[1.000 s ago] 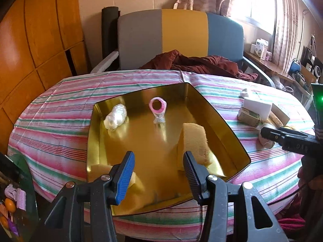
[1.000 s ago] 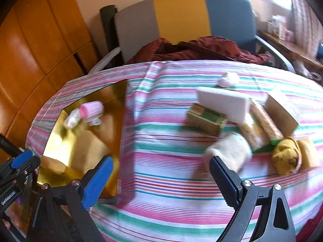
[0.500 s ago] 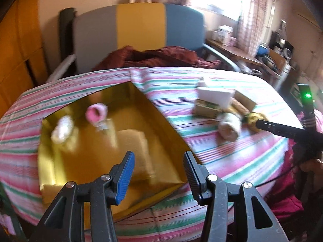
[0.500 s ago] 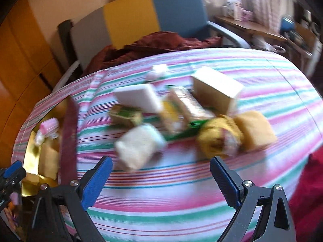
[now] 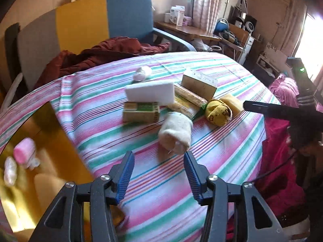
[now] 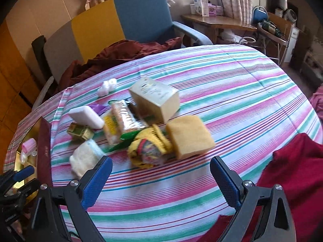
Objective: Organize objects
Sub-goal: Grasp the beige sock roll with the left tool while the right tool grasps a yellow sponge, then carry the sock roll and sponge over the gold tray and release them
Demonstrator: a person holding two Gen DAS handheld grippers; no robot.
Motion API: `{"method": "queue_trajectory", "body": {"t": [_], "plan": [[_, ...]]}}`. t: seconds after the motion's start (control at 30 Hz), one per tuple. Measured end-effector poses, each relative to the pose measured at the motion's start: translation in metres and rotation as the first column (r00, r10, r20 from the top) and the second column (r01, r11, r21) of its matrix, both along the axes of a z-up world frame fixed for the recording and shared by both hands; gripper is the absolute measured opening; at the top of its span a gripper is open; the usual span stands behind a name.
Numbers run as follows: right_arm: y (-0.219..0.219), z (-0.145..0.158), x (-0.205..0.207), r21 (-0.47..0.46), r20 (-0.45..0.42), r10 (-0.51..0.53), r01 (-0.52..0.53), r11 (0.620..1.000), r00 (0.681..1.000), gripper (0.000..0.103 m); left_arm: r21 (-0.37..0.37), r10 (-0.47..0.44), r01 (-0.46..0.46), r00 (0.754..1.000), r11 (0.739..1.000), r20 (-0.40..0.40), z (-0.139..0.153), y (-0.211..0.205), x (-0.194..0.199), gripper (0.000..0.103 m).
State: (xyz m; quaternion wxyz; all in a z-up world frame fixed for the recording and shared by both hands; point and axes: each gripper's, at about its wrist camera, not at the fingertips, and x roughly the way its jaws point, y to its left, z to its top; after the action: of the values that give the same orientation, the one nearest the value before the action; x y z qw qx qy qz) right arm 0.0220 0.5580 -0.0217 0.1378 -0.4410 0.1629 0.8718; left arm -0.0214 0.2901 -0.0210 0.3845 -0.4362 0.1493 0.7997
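Observation:
A pile of objects lies on the striped tablecloth: a white fluffy roll, a white sponge block, a green-gold box, a yellow sock bundle, a tan box and a yellow sponge. My left gripper is open and empty, just in front of the fluffy roll. My right gripper is open wide and empty, in front of the sock bundle. A gold tray at the left holds a pink curler and sponges.
A snack packet lies in the pile and a small white wad sits behind it. A grey, yellow and blue armchair with a dark red cloth stands behind the table. A cluttered desk stands at the back right.
Both grippers have swung right, from the gold tray toward the pile of objects. The tray now sits at the left edge of both views. Both stay open.

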Motion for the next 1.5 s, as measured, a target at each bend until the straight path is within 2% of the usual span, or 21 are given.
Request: {"method": "queue_trajectory", "body": {"t": [0.27, 0.47, 0.67, 0.73, 0.77, 0.8, 0.87, 0.9, 0.97, 1.07, 1.3, 1.5], "plan": [[0.025, -0.007, -0.01, 0.013, 0.049, 0.001, -0.002, 1.0, 0.999, 0.098, -0.043, -0.057, 0.057, 0.998, 0.997, 0.001, -0.018, 0.052, -0.013, 0.073], [0.047, -0.024, -0.025, 0.017, 0.078, -0.016, 0.014, 1.0, 0.997, 0.091, -0.079, -0.073, 0.074, 0.997, 0.994, 0.01, -0.037, 0.075, -0.022, 0.074], [0.056, -0.046, -0.044, -0.002, 0.138, 0.032, -0.032, 0.999, 0.99, 0.088, -0.112, -0.08, 0.083, 0.996, 0.99, 0.036, -0.055, 0.085, -0.027, 0.073], [0.057, -0.053, -0.047, -0.006, 0.152, 0.045, -0.044, 0.999, 0.987, 0.088, -0.117, -0.077, 0.083, 0.996, 0.99, 0.049, -0.06, 0.087, -0.03, 0.07], [0.057, -0.056, -0.049, -0.015, 0.159, 0.053, -0.051, 0.999, 0.986, 0.084, -0.113, -0.07, 0.076, 0.996, 0.991, 0.055, -0.063, 0.087, -0.031, 0.066], [0.058, -0.059, -0.05, -0.022, 0.158, 0.054, -0.051, 0.998, 0.986, 0.077, -0.111, -0.067, 0.073, 0.996, 0.991, 0.059, -0.065, 0.087, -0.032, 0.06], [0.06, -0.061, -0.05, -0.028, 0.152, 0.052, -0.049, 0.998, 0.987, 0.061, -0.1, -0.07, 0.077, 0.995, 0.992, 0.072, -0.069, 0.086, -0.031, 0.058], [0.06, -0.061, -0.05, -0.048, 0.145, 0.07, -0.063, 0.997, 0.987, 0.058, -0.099, -0.069, 0.076, 0.995, 0.992, 0.07, -0.07, 0.086, -0.031, 0.057], [0.057, -0.059, -0.051, -0.027, 0.151, 0.078, -0.075, 0.997, 0.985, 0.056, -0.085, -0.06, 0.065, 0.996, 0.994, 0.065, -0.07, 0.083, -0.029, 0.056], [0.058, -0.055, -0.048, -0.007, 0.144, 0.061, -0.06, 0.998, 0.988, 0.055, -0.055, -0.043, 0.047, 0.996, 0.997, 0.078, -0.067, 0.074, -0.027, 0.055], [0.085, -0.032, -0.03, -0.001, 0.058, -0.065, 0.065, 0.998, 0.996, 0.055, -0.016, -0.029, 0.03, 0.997, 0.999, 0.071, -0.055, 0.053, -0.009, 0.055], [0.067, -0.011, -0.032, -0.019, -0.04, 0.006, -0.007, 1.0, 0.999, 0.055, 0.025, 0.018, -0.019, 0.999, 1.0, 0.05, -0.03, 0.019, -0.002, 0.055]]}}
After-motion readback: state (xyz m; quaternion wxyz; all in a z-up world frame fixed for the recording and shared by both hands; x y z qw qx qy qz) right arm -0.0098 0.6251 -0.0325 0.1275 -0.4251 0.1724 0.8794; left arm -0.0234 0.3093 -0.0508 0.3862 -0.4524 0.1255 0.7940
